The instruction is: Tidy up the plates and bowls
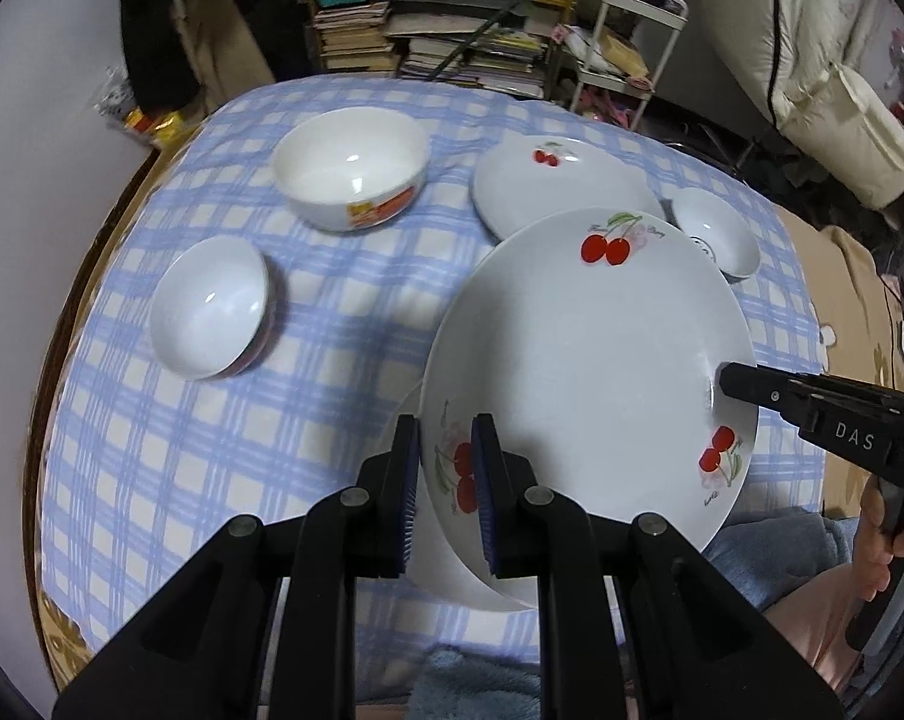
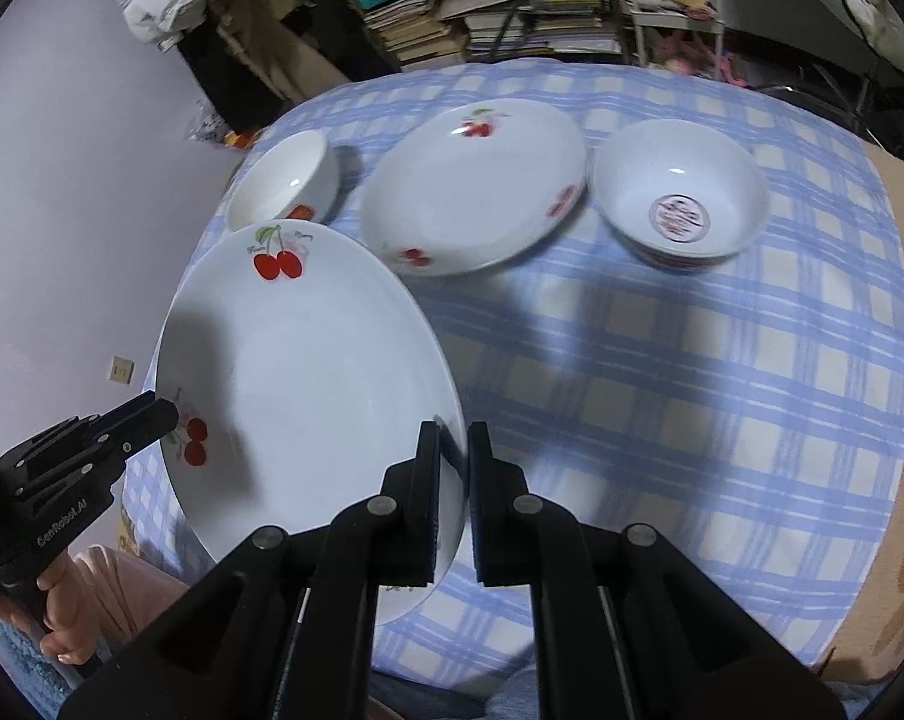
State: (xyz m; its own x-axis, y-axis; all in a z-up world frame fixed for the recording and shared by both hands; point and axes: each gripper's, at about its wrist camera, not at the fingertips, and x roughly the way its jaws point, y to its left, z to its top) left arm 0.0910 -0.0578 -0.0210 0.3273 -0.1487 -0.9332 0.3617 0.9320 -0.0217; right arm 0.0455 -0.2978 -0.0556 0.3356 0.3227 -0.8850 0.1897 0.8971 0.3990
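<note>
A white cherry plate (image 1: 595, 372) is held tilted above the checked tablecloth, gripped on both sides. My left gripper (image 1: 446, 480) is shut on its near-left rim. My right gripper (image 2: 453, 480) is shut on its right rim and shows in the left wrist view (image 1: 727, 384). The plate also shows in the right wrist view (image 2: 308, 396). Under it lies another white plate (image 1: 446, 576). A second cherry plate (image 1: 559, 186) (image 2: 475, 192) lies further back. Three bowls stand on the cloth: a large one (image 1: 350, 174), a small one on the left (image 1: 212, 306), one on the right (image 1: 715, 234) (image 2: 679, 192).
The table has a blue checked cloth (image 1: 260, 432) with a wooden edge (image 1: 92, 264) on the left. Stacked books and a white cart (image 1: 619, 60) stand behind it. A person's hand (image 1: 889, 534) holds the right gripper's handle.
</note>
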